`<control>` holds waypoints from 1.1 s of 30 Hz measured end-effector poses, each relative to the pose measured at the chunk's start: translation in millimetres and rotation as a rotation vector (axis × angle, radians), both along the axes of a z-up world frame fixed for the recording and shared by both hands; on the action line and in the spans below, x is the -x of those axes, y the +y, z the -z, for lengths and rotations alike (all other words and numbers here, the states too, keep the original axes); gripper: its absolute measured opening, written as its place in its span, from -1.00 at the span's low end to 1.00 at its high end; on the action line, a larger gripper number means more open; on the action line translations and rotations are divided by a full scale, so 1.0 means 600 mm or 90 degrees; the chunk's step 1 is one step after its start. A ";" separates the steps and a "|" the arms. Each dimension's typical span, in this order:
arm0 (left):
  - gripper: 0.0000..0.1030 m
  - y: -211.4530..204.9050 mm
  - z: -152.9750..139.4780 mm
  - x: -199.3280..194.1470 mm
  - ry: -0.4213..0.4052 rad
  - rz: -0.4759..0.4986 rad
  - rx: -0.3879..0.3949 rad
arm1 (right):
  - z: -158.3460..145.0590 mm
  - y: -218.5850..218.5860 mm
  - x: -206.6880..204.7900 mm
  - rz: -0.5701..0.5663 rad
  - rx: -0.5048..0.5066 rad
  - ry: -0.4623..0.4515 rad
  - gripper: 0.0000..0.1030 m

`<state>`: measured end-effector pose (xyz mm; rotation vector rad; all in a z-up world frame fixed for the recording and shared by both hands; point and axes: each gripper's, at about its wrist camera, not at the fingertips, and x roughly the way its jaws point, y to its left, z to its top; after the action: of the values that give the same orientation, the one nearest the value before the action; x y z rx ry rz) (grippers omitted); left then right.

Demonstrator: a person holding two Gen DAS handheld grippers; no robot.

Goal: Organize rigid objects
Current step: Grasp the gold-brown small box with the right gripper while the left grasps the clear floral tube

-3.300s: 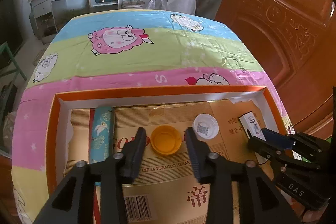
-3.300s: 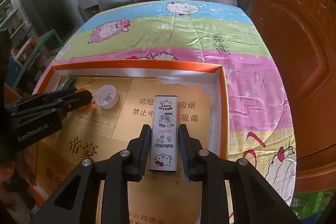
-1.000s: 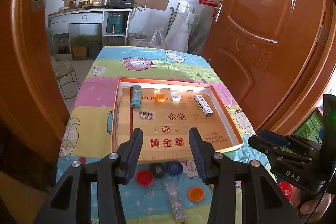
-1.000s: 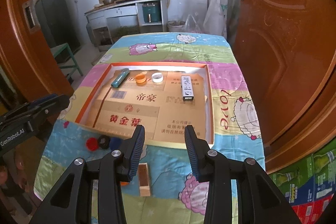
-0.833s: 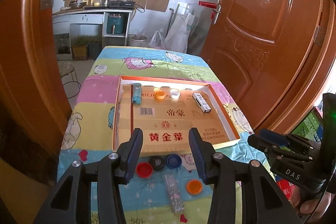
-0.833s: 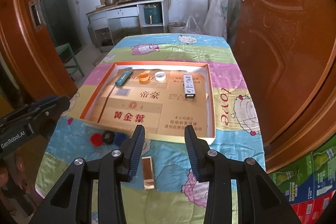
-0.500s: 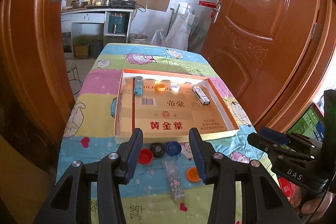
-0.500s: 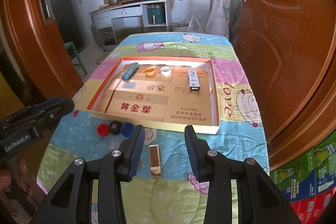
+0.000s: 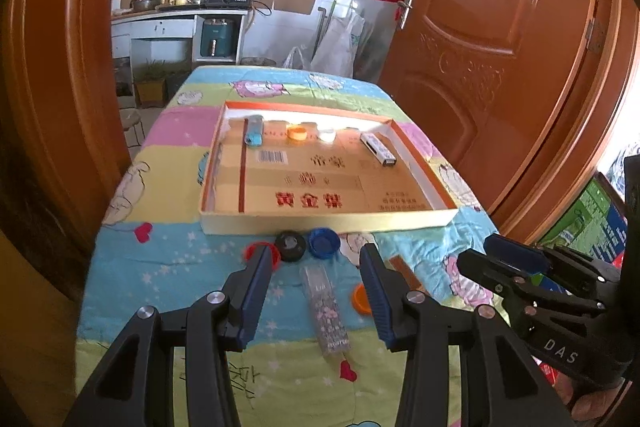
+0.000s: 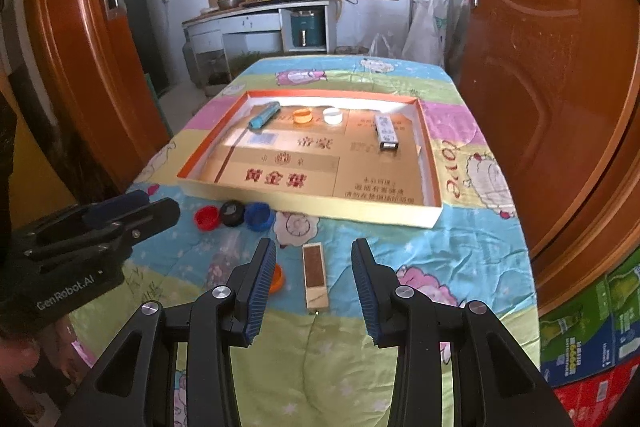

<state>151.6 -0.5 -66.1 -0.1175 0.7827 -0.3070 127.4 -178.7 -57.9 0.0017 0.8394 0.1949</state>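
Observation:
A shallow cardboard tray (image 9: 328,221) (image 10: 312,205) lies on the table. At its far end lie a teal tube (image 9: 254,135), an orange cap (image 9: 298,133), a white cap (image 9: 327,135) and a white patterned box (image 9: 378,148) (image 10: 386,131). In front of the tray lie a red cap (image 10: 206,217), a black cap (image 10: 232,213), a blue cap (image 10: 259,215), a clear patterned tube (image 9: 326,309), an orange cap (image 9: 360,299) and a brown-and-white box (image 10: 314,275). My left gripper (image 9: 318,291) is open above the clear tube. My right gripper (image 10: 314,281) is open above the brown box.
A cartoon-print cloth (image 10: 472,227) covers the table. Wooden doors (image 9: 500,67) stand on both sides. A kitchen counter (image 10: 256,15) is at the back. Drink cartons (image 10: 592,327) stand on the floor to the right.
Both grippers have drawn back from the tray and now hang over the table's near end. The right gripper let go of the white patterned box, which lies in the tray.

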 end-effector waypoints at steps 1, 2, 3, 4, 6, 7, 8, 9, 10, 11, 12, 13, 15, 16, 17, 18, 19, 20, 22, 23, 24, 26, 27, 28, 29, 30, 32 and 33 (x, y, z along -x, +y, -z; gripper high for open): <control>-0.12 -0.003 0.006 0.001 0.002 0.003 -0.001 | 0.006 0.001 0.001 0.000 -0.001 0.003 -0.21; -0.12 -0.007 0.013 0.002 0.004 0.006 -0.003 | 0.011 0.002 0.001 0.000 -0.001 0.006 -0.21; -0.12 -0.011 0.020 0.003 0.006 0.009 -0.004 | 0.017 0.002 0.001 0.000 -0.001 0.008 -0.21; -0.12 -0.014 0.026 0.002 0.010 0.012 -0.006 | 0.024 0.003 0.002 0.001 0.001 0.011 -0.21; -0.12 -0.022 0.041 0.001 0.021 0.017 -0.011 | 0.036 0.003 0.002 0.003 0.002 0.019 -0.21; -0.12 -0.025 0.047 -0.001 0.025 0.018 -0.014 | 0.040 0.002 0.001 0.003 0.001 0.023 -0.21; -0.12 -0.028 0.055 -0.002 0.031 0.019 -0.017 | 0.044 0.001 0.002 0.004 0.000 0.027 -0.21; -0.12 -0.030 0.061 -0.004 0.036 0.019 -0.018 | 0.048 0.000 0.001 0.004 0.000 0.030 -0.21; -0.12 -0.033 0.068 -0.006 0.041 0.020 -0.020 | 0.052 -0.002 0.002 0.004 -0.001 0.031 -0.21; -0.12 -0.034 0.073 -0.006 0.043 0.018 -0.022 | 0.055 -0.003 0.003 0.005 -0.001 0.032 -0.21; -0.12 -0.036 0.077 -0.007 0.046 0.016 -0.025 | 0.056 -0.003 0.003 0.005 -0.001 0.033 -0.21; -0.12 -0.037 0.082 -0.009 0.050 0.015 -0.026 | 0.058 -0.004 0.003 0.005 -0.002 0.034 -0.21; -0.12 -0.039 0.090 -0.012 0.057 0.012 -0.030 | 0.062 -0.007 0.002 0.004 -0.003 0.037 -0.21; -0.12 -0.041 0.095 -0.014 0.061 0.010 -0.033 | 0.065 -0.007 0.001 0.005 -0.004 0.039 -0.21; -0.12 -0.041 0.098 -0.016 0.063 0.009 -0.035 | 0.066 -0.008 0.000 0.005 -0.005 0.041 -0.21; -0.12 -0.042 0.101 -0.018 0.066 0.006 -0.037 | 0.068 -0.009 -0.001 0.004 -0.006 0.043 -0.21; -0.12 -0.043 0.104 -0.020 0.067 0.004 -0.040 | 0.071 -0.010 -0.002 0.005 -0.007 0.044 -0.21; -0.12 -0.043 0.107 -0.021 0.069 0.002 -0.042 | 0.072 -0.011 -0.002 0.005 -0.008 0.046 -0.21; -0.12 -0.045 0.113 -0.024 0.074 -0.003 -0.046 | 0.076 -0.014 -0.004 0.004 -0.011 0.049 -0.21; -0.12 -0.045 0.115 -0.025 0.075 -0.005 -0.048 | 0.078 -0.015 -0.005 0.005 -0.011 0.050 -0.21; -0.12 -0.046 0.118 -0.026 0.077 -0.008 -0.051 | 0.079 -0.015 -0.005 0.005 -0.012 0.051 -0.21; -0.12 -0.047 0.125 -0.030 0.081 -0.016 -0.058 | 0.084 -0.017 -0.008 0.005 -0.014 0.055 -0.21; -0.12 -0.047 0.127 -0.030 0.080 -0.018 -0.061 | 0.085 -0.018 -0.009 0.005 -0.015 0.057 -0.21; -0.12 -0.049 0.127 -0.029 0.072 -0.020 -0.067 | 0.087 -0.018 -0.010 0.005 -0.016 0.059 -0.21; -0.12 -0.050 0.128 -0.030 0.072 -0.021 -0.072 | 0.089 -0.018 -0.011 0.004 -0.016 0.060 -0.21; -0.12 -0.051 0.128 -0.030 0.069 -0.021 -0.078 | 0.090 -0.018 -0.011 0.004 -0.016 0.061 -0.21; -0.14 -0.054 0.130 -0.029 0.064 -0.022 -0.089 | 0.094 -0.017 -0.013 0.002 -0.016 0.062 -0.21; -0.15 -0.056 0.131 -0.029 0.063 -0.024 -0.094 | 0.095 -0.017 -0.014 0.001 -0.017 0.063 -0.21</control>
<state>168.9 -34.0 -144.4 -0.0089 0.8976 -0.2089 135.7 -188.8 -114.8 0.0378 0.9352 0.2056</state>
